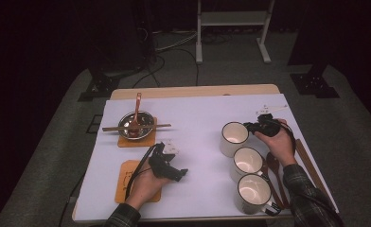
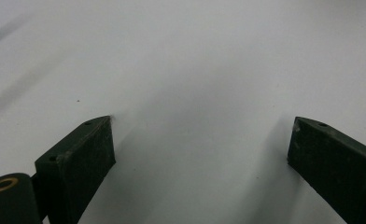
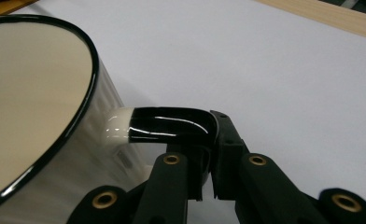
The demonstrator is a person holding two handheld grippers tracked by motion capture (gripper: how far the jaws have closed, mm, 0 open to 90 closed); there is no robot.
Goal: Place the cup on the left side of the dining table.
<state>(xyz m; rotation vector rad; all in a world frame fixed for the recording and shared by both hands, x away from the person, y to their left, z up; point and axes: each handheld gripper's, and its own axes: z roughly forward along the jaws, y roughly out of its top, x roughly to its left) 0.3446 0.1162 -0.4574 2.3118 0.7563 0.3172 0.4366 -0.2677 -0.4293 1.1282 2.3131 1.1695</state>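
Three white mugs with dark rims stand in a row at the right; the far mug [image 1: 234, 137] has its black handle [image 3: 172, 123] clamped between the jaws of my right gripper [image 1: 251, 126]. In the right gripper view the gripper [image 3: 209, 154] is shut on that handle, with the mug's wall [image 3: 97, 140] close at the left. My left gripper [image 1: 181, 174] rests low over the white table cover near the front middle. Its jaws stand wide apart [image 2: 200, 144] with nothing between them.
The middle mug [image 1: 248, 161] and the near mug [image 1: 252, 191] sit close by my right forearm. Brown spoons [image 1: 272, 172] and chopsticks [image 1: 309, 165] lie at the right edge. At the left, a metal bowl [image 1: 135, 124] with a spoon and chopsticks sits on a coaster; another coaster [image 1: 127, 177] lies under my left hand.
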